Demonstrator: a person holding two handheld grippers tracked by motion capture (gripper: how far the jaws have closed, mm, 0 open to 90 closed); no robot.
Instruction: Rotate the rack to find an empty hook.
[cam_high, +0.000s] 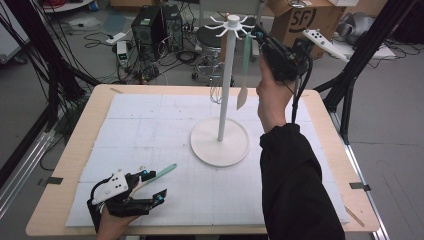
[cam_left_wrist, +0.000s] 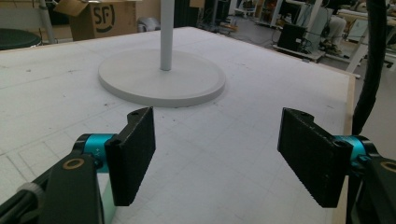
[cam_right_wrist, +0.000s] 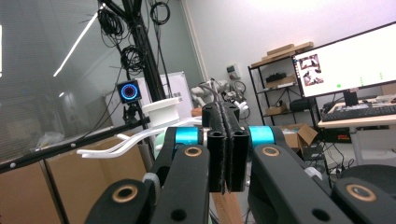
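Observation:
A white hook stand (cam_high: 225, 85) rises from its round base (cam_high: 220, 142) mid-table, also seen ahead as the base (cam_left_wrist: 161, 77) in the left gripper view. A spatula (cam_high: 245, 70) with a pale green handle and beige blade hangs straight down beside the hooks (cam_high: 233, 22). My right gripper (cam_high: 257, 34) is raised at the spatula's top end, its pads (cam_right_wrist: 219, 140) pressed together. Near the front left, my left gripper (cam_high: 153, 185) rests low over the mat, open with nothing between its pads (cam_left_wrist: 135, 154). A second green-handled utensil (cam_high: 162, 171) lies against its far jaw.
A white mat (cam_high: 150, 130) covers the wooden table (cam_high: 82, 130). Behind the table stand a stool (cam_high: 209, 37), computer cases (cam_high: 150, 25) and a cardboard box (cam_high: 300, 20), with cables on the floor. Black frame legs (cam_high: 355, 70) flank the right side.

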